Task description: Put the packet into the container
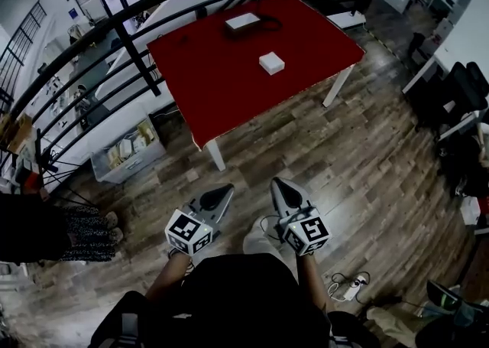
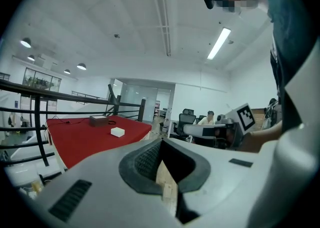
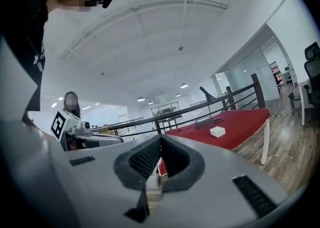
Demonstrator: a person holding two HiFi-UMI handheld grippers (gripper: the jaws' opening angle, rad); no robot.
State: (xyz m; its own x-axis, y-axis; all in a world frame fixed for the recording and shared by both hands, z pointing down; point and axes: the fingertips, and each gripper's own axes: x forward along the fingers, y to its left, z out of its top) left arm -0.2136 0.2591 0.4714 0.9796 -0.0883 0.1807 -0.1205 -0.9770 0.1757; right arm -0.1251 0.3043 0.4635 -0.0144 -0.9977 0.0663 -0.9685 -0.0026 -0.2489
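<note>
A small white packet [image 1: 271,63] lies near the middle of the red table [image 1: 221,86]. Beyond it, at the table's far edge, stands a dark container [image 1: 243,23] with a pale top and a black cable beside it. Both grippers hang low in front of my body, over the wooden floor and well short of the table. My left gripper [image 1: 227,188] and right gripper [image 1: 276,183] are shut with nothing between their jaws. The left gripper view shows the packet [image 2: 117,132] and the container [image 2: 98,120] far off; so does the right gripper view, packet [image 3: 217,132] and container [image 3: 204,122].
A black railing [image 1: 130,40] curves behind and left of the table. A plastic crate [image 1: 126,151] sits on the floor by the table's left corner. A person [image 1: 46,228] stands at the far left. A power strip with cable [image 1: 348,287] lies at lower right. Office chairs [image 1: 462,90] are at right.
</note>
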